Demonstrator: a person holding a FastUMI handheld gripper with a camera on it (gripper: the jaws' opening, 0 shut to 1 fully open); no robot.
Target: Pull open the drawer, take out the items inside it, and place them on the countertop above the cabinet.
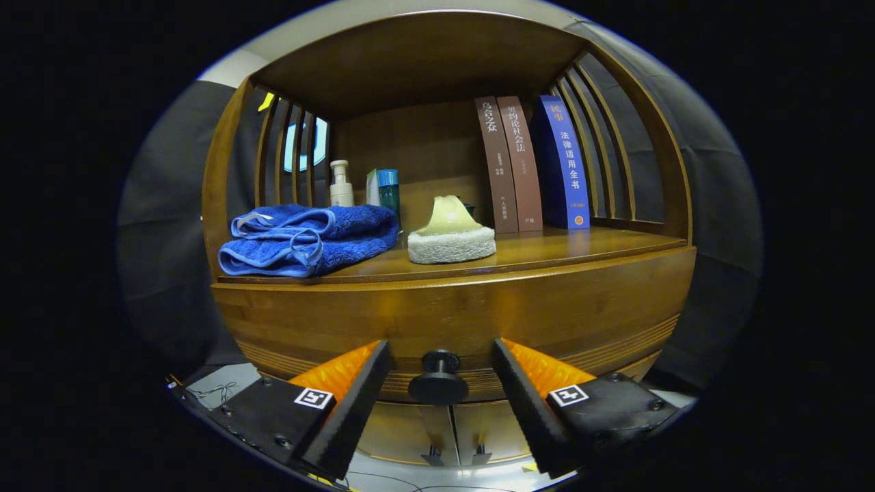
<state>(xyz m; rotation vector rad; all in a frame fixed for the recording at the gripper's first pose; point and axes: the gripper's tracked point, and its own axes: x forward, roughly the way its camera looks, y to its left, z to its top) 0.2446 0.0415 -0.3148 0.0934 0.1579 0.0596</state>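
tool (441, 383) fingers spread, flanking drawer knob (438, 379)

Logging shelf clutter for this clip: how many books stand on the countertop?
3: two brown books side by side, a blue book beside them, far beyond the open gripper straddling the drawer knob.

The gripper (441, 383) is held level and points forward at the cabinet front. Its two fingers (355, 403) stand wide apart, one on each side of the knob (439, 379), and they do not touch it.
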